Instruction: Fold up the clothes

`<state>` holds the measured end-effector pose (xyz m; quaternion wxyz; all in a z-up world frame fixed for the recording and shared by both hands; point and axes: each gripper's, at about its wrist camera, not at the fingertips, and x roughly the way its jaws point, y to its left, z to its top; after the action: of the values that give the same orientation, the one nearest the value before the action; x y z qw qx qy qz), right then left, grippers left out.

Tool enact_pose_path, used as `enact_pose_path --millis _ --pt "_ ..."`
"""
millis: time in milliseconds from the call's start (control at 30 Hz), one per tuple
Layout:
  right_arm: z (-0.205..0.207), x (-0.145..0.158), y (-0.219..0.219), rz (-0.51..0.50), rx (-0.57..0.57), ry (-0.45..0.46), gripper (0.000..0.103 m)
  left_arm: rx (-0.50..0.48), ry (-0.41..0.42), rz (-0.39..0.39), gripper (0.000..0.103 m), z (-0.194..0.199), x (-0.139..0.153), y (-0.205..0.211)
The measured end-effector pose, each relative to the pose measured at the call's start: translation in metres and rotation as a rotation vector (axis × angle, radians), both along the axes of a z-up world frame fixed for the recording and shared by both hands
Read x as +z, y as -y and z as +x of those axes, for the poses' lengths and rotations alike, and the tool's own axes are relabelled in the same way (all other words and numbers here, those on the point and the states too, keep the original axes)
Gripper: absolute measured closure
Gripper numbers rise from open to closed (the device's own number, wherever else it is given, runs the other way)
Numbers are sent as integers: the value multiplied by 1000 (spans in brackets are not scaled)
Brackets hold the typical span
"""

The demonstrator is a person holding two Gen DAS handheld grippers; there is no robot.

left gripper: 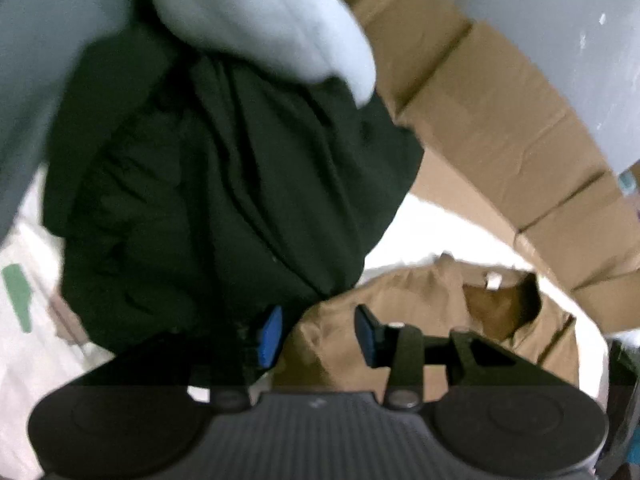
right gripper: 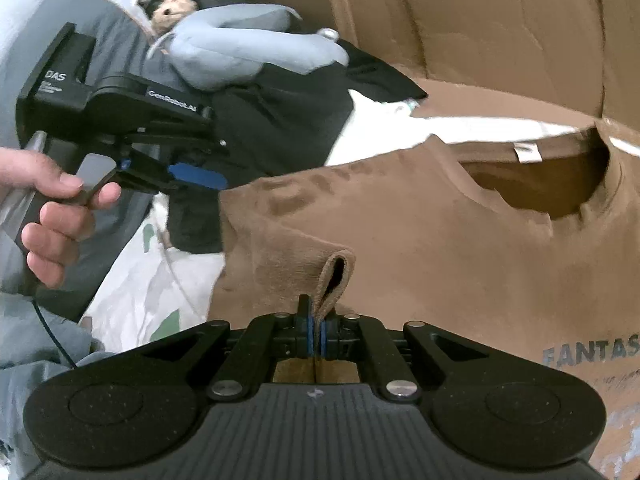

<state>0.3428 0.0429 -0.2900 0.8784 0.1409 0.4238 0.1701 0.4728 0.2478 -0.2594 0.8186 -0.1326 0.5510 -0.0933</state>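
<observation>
Brown T-shirt [right gripper: 460, 248] lay spread on the white sheet [right gripper: 380, 140] directly ahead of the right gripper [right gripper: 318, 336], whose jaws were clamped together on a folded edge of its cloth. Its collar pointed away toward the cardboard wall [right gripper: 500, 32]. The left gripper [left gripper: 318, 336], jaws apart and empty, hung over the shirt's edge beside a dark garment [left gripper: 208, 200].

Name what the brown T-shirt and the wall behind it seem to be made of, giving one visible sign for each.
Brown T-shirt: soft knit fabric, probably cotton; matte, it folds limply. Wall: corrugated cardboard, it seems; flat matte brown panels with straight creases.
</observation>
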Motion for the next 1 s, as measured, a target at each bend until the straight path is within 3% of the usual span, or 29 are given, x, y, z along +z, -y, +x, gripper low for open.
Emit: enact_pose_path --millis 133,233,300,567,733,833,867,900,1000 --pt "4 -10 8 26 -19 -19 101 -25 -58 66 63 9 -14 9" --pt "5 -16 13 39 -24 -27 101 -17 -61 110 92 12 -19 9" --pt "4 -18 17 54 -26 -34 101 -14 -59 129 94 14 -20 8" --pt "0 -15 23 111 -31 -35 102 -59 -26 251 95 18 -19 18" --pt "14 -31 28 95 -75 -89 101 -27 -42 175 93 24 -26 5" --pt "22 -42 33 86 -92 -131 99 -3 16 149 86 14 -10 -5" --pt "23 -42 35 83 -96 -131 99 7 38 145 77 10 -4 -8" --pt "24 -43 37 83 -99 -130 99 16 59 140 75 6 3 -11" --pt "27 -44 41 97 -111 -139 97 27 77 109 76 -4 14 -21"
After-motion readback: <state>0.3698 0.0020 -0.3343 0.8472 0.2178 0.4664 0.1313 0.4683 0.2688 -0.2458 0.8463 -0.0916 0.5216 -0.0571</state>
